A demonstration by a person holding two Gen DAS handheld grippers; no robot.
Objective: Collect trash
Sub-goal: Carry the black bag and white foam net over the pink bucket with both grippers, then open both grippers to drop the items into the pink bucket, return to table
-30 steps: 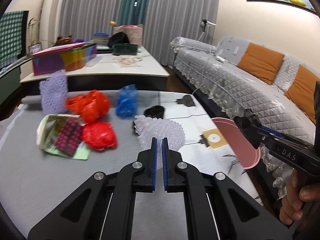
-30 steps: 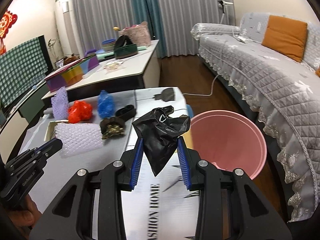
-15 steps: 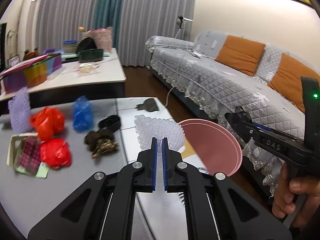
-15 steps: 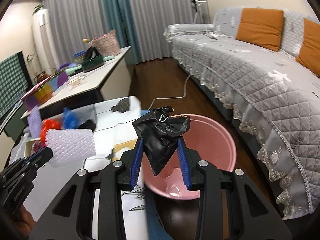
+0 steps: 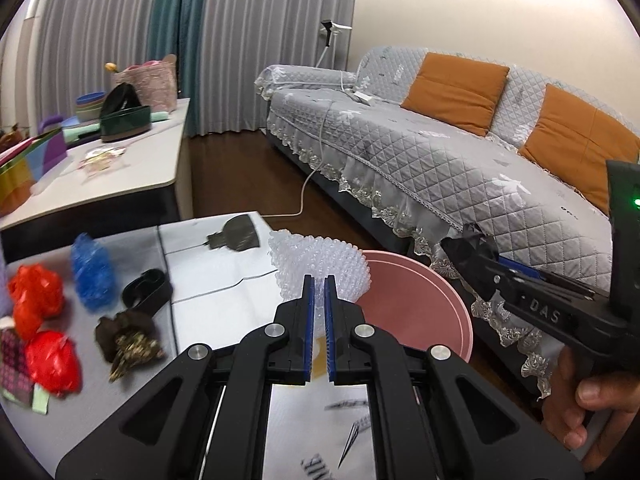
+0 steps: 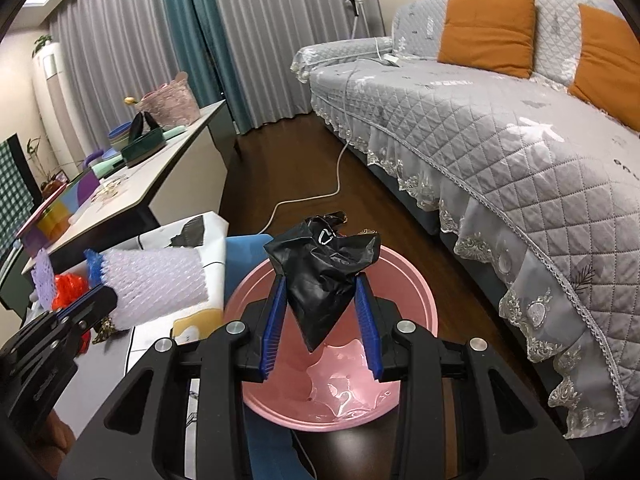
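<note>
- Left wrist view: left tool (image 5: 317, 284) has its jaws pressed nearly together, pinching a clear foam net sleeve (image 5: 320, 266) that sticks out past the fingertips, over the desk's right edge and the near rim of the pink bin (image 5: 416, 312).
- More trash lies on the desk (image 5: 212, 280) toward its left edge: red bags (image 5: 52, 362), a blue bag (image 5: 93, 274), a brown crumpled wrapper (image 5: 128, 340).
- Right tool (image 5: 472, 258) shows at the right side, reaching toward the bin, a hand (image 5: 588, 408) on its grip.
- Right wrist view: right tool (image 6: 322, 292) is clamped partway on a crumpled black plastic bag (image 6: 322, 268), which hangs right above the bin's (image 6: 424, 300) open mouth.
- Left tool (image 6: 80, 312) with the sleeve (image 6: 154, 286) is at the left, the sleeve's tip near the bin's rim but, I judge, not fully over it.
- Risk: the sleeve is light and springy; let go from there, it could catch the rim and fall to the floor.
- Risk: the thin bag may cling to a blue pad (image 6: 276, 320) when the jaws spread.
</note>
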